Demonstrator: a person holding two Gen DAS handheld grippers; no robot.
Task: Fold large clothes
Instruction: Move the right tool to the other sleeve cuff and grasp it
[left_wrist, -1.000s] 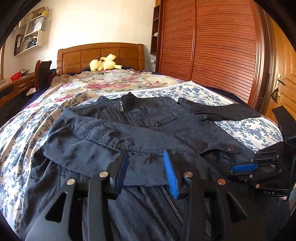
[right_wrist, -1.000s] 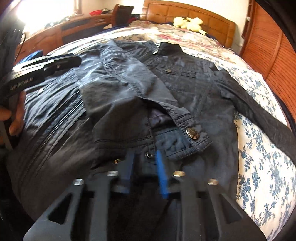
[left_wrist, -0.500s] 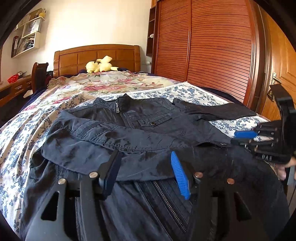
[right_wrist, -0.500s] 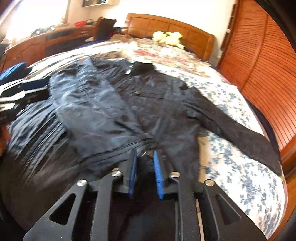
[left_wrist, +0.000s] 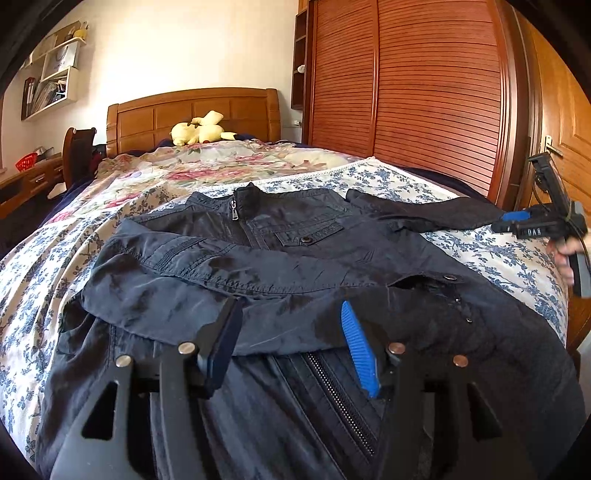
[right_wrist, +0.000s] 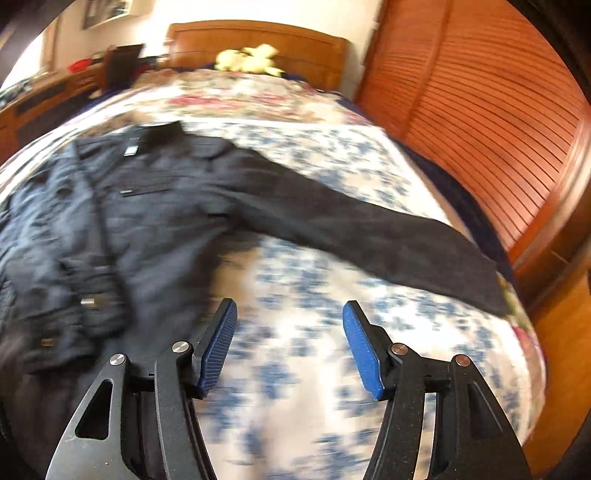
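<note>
Across the floral bed (left_wrist: 480, 254) lies a dark jacket (left_wrist: 280, 258); beside the bed, a slatted wardrobe (left_wrist: 424, 92). Left gripper (left_wrist: 288, 332) released over the jacket; right gripper (right_wrist: 290, 332), jaws just opened, empty.

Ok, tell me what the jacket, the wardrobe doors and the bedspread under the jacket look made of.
Jacket: thin woven synthetic or cotton blend, likely; soft sheen, fine creases, metal zip.
Wardrobe doors: reddish wood, glossy; slatted.
Bedspread: matte printed fabric, probably cotton; blue flowers.

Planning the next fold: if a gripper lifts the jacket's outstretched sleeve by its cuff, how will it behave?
Likely floppy: the sleeve lies limp, following the bedspread. Probably light, since the jacket looks thin and creased. Its slight sheen hints it may slip.
</note>
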